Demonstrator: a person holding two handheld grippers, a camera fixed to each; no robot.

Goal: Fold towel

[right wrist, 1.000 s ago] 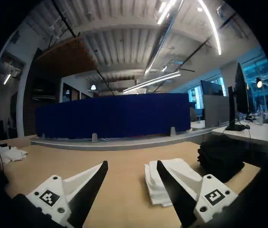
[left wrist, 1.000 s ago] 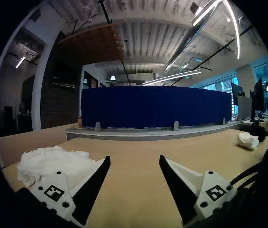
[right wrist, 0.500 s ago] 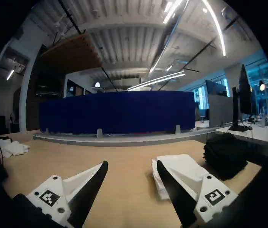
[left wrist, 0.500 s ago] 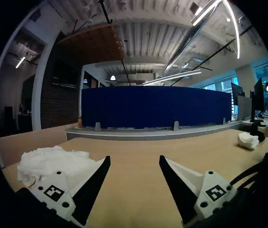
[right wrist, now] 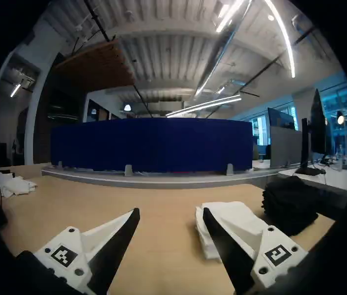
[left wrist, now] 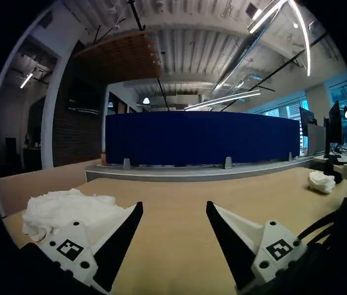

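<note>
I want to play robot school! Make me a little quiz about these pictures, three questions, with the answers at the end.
1. True or false: the left tongs are shut on the crumpled towel.
2. In the right gripper view, what sits just right of the folded towels? A: a black pile. B: a red cup. C: a book.
3. Fill in: the divider behind the table is ____.

Key: 1 false, they are open and hold nothing. 2 A. 3 blue.

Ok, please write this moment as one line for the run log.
left gripper open, empty | right gripper open, empty | crumpled white towel on table, not gripped | folded white towels near right gripper
</note>
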